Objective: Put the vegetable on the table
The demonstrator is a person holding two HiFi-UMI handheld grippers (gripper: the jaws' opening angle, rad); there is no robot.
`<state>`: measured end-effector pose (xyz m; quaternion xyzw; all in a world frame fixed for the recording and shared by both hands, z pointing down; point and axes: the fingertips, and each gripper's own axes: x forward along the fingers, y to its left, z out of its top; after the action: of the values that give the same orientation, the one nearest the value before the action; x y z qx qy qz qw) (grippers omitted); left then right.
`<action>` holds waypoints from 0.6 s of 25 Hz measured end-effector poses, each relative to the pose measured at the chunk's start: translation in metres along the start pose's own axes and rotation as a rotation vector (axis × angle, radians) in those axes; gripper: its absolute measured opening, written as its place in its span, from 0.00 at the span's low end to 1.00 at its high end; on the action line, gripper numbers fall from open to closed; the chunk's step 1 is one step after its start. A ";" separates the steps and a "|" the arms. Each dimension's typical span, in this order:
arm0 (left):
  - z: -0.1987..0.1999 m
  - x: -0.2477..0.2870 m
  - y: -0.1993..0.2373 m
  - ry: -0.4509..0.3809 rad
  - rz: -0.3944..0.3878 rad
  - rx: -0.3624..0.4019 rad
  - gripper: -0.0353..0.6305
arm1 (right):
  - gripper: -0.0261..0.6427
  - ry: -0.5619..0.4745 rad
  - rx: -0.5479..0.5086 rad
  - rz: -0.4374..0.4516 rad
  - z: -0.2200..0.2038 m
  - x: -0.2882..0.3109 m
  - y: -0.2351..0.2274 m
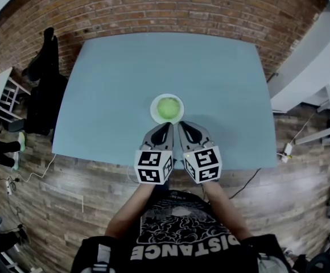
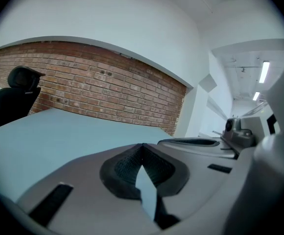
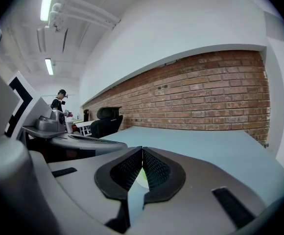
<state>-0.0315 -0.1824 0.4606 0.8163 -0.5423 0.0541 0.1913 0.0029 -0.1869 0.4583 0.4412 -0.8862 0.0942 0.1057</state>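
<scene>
A round green vegetable (image 1: 168, 107) lies in a white bowl (image 1: 155, 113) near the middle of the light blue table (image 1: 114, 90). Both grippers hover side by side just short of the bowl on its near side. My left gripper (image 1: 168, 125) is shut with its tips together and nothing between them; in its own view only table shows past its tips (image 2: 142, 146). My right gripper (image 1: 181, 124) is shut too, and through the slit below its tips (image 3: 142, 150) a sliver of green and white (image 3: 141, 178) shows.
A brick wall (image 1: 170, 7) runs behind the table. A black office chair (image 1: 44, 78) and a white rack (image 1: 3, 92) stand at the left. A white counter (image 1: 318, 56) is at the right. Cables lie on the wooden floor (image 1: 51, 186).
</scene>
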 end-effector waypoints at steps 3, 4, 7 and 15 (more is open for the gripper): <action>-0.001 -0.005 -0.011 -0.003 -0.011 0.008 0.05 | 0.05 -0.006 -0.011 0.011 0.002 -0.008 0.002; -0.001 -0.007 -0.014 -0.004 -0.014 0.013 0.05 | 0.05 -0.009 -0.014 0.015 0.002 -0.011 0.003; 0.002 -0.014 -0.021 -0.014 -0.013 0.027 0.05 | 0.05 -0.025 -0.026 0.022 0.006 -0.018 0.005; 0.003 -0.031 -0.032 -0.027 0.003 0.061 0.05 | 0.05 -0.048 -0.039 0.036 0.008 -0.035 0.013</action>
<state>-0.0157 -0.1460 0.4403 0.8216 -0.5442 0.0600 0.1589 0.0121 -0.1543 0.4398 0.4251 -0.8980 0.0680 0.0912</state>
